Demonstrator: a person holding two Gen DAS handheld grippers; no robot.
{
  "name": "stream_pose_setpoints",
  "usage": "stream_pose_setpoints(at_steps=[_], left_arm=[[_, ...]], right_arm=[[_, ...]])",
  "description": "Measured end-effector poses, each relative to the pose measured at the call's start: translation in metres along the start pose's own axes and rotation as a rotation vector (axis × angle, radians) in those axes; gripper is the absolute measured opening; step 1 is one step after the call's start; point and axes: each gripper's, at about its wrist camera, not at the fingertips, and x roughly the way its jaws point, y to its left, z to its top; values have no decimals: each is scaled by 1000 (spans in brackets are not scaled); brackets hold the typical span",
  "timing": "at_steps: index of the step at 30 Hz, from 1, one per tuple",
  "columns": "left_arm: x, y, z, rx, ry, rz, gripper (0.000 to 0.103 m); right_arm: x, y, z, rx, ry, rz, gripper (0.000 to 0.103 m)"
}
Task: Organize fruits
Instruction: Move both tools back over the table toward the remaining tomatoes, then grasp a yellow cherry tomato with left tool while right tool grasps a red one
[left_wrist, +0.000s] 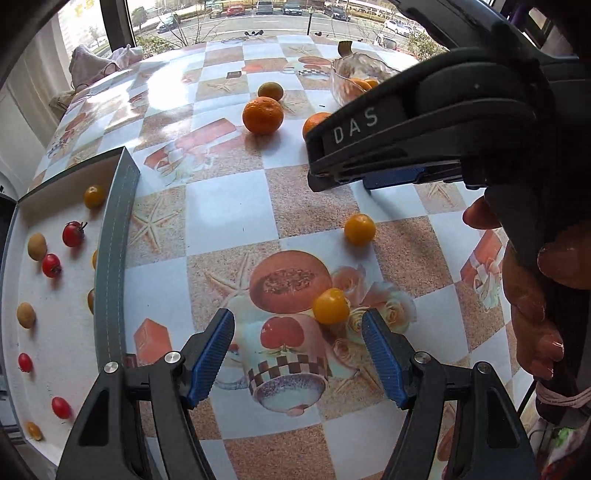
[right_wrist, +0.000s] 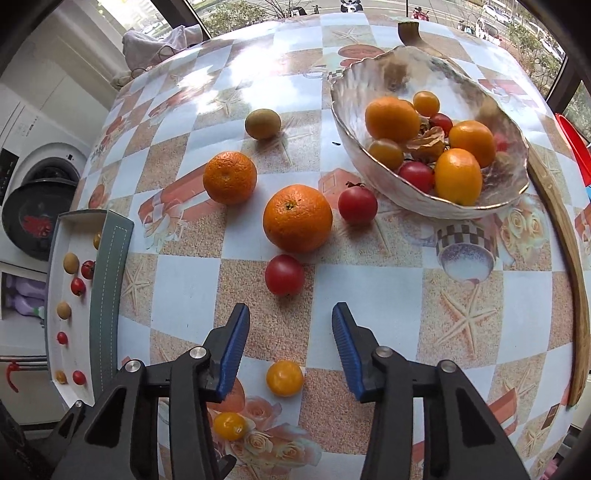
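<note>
My left hand-held gripper (left_wrist: 298, 325) hangs over the desk (left_wrist: 236, 206) with its blue pads spread wide and nothing between them. A small yellow tomato (left_wrist: 331, 305) lies just ahead of the right pad, on the printed melon picture, and a second yellow tomato (left_wrist: 359, 229) sits farther out. My right hand-held gripper (right_wrist: 291, 317) is spread as well, holding nothing; seen from the left wrist camera, its black body carries the raised letters "DAS" (left_wrist: 355, 124), the only writing I can read.

Ahead of the right pads a red tomato (right_wrist: 284, 274) rests on the checked cloth, with a large orange (right_wrist: 297, 218) just behind it, another red tomato (right_wrist: 357, 205) beside that, a second orange (right_wrist: 229, 177) to the left and a greenish fruit (right_wrist: 262, 124) farther back. The glass bowl (right_wrist: 373, 77) at the far right holds oranges, yellow tomatoes and red ones. At the left edge the white tray (left_wrist: 66, 306) with a grey stitched rim holds small red, yellow and tan fruits, well apart from each other.
</note>
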Motion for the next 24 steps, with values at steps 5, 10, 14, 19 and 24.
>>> stream_pose_setpoints(at_steps=[5, 10, 14, 19, 24], left_arm=[[13, -8, 6, 4, 2, 5, 73], [18, -17, 9, 31, -7, 29, 73], [21, -24, 10, 49, -8, 68, 61], [17, -27, 12, 66, -11, -1, 20], [7, -17, 5, 28, 15, -84, 20]], right_arm=[[4, 2, 10, -27, 3, 32, 41], [8, 5, 14, -51, 1, 40, 30], [8, 6, 15, -56, -1, 35, 23], [0, -3, 8, -26, -7, 44, 23], [-13, -15, -6, 29, -15, 54, 23]])
